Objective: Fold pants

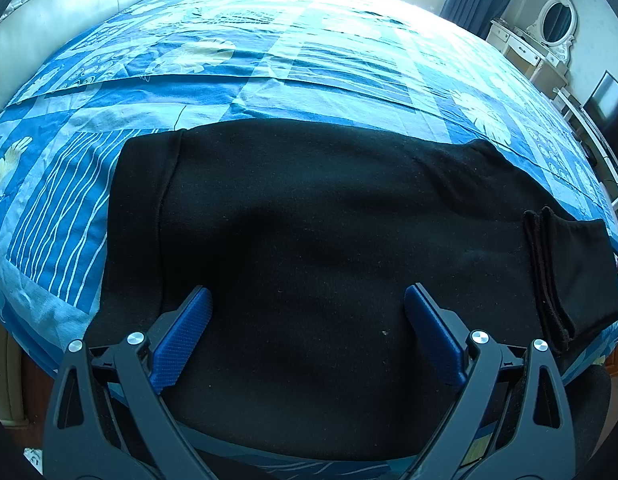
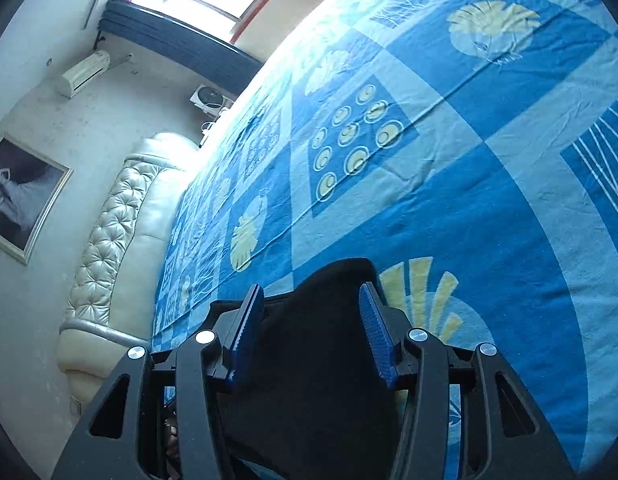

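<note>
Black pants (image 1: 309,240) lie flat across the blue patterned bed sheet (image 1: 269,60), with a folded cuff end (image 1: 569,272) at the right. My left gripper (image 1: 307,300) hovers over the near part of the pants, its blue pads (image 1: 189,328) wide apart with nothing between them. In the right wrist view, my right gripper (image 2: 311,300) is rolled to one side and its jaws stand partly apart. A rounded end of the black pants (image 2: 321,340) sits between the pads (image 2: 375,336) and reaches just past the fingertips. I see no firm pinch on the fabric.
A tufted cream headboard (image 2: 109,240) runs along one side of the bed. A white dressing table with an oval mirror (image 1: 557,20) and a dark screen (image 1: 609,104) stand beyond the right edge. The bed's near edge (image 1: 269,464) is just under my left gripper.
</note>
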